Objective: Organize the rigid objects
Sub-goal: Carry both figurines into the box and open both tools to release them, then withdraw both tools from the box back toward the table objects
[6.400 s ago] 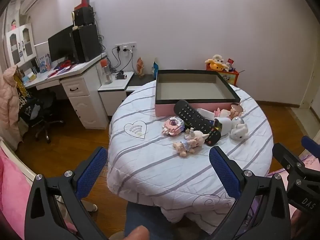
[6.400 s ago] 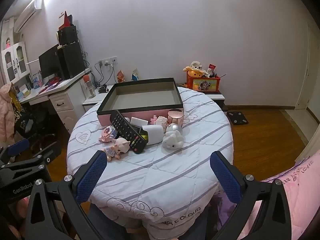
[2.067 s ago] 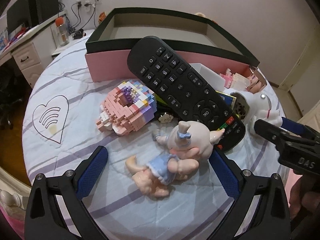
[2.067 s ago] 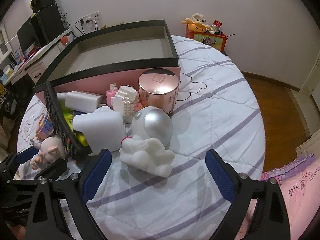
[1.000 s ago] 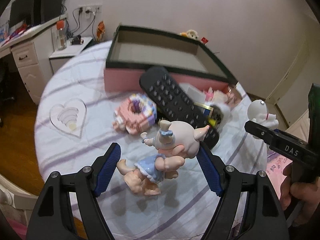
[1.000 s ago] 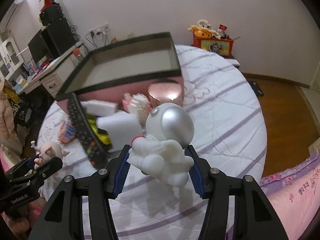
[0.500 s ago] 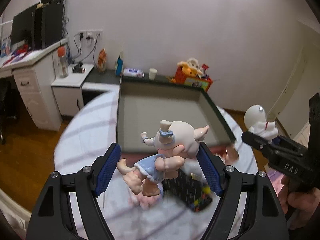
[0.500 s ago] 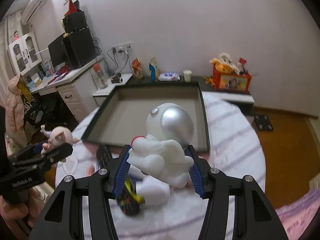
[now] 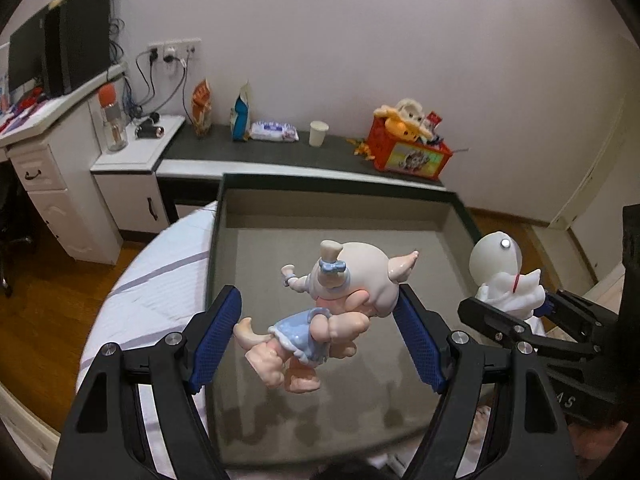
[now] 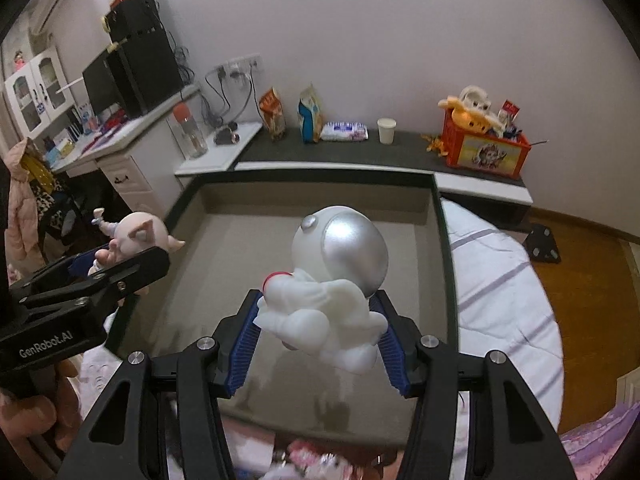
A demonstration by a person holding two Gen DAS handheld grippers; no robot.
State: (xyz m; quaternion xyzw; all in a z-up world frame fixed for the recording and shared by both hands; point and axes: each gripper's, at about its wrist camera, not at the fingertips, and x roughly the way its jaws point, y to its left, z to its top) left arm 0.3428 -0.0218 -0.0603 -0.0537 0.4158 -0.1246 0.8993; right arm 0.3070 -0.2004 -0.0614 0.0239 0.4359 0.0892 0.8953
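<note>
My left gripper [image 9: 320, 340] is shut on a pink pig doll in a blue dress [image 9: 332, 308] and holds it in the air over the open box [image 9: 340, 216]. My right gripper [image 10: 320, 344] is shut on a white astronaut figure with a silver visor [image 10: 332, 280], also held above the box [image 10: 312, 200]. The box is grey inside with a dark green rim and nothing shows on its floor. The astronaut shows at the right of the left wrist view [image 9: 504, 276]; the pig shows at the left of the right wrist view [image 10: 136, 236].
The box sits on a round table with a white striped cover [image 10: 500, 300]. A low dark shelf [image 9: 280, 152] behind holds snack bags, a paper cup and an orange toy crate [image 9: 412, 152]. A white desk [image 9: 48, 148] stands at the left. Blurred toys lie below the box's near edge [image 10: 312, 460].
Both grippers have moved forward with their figures, from above the pile of toys to over the box interior. The remote and other toys have dropped out of view.
</note>
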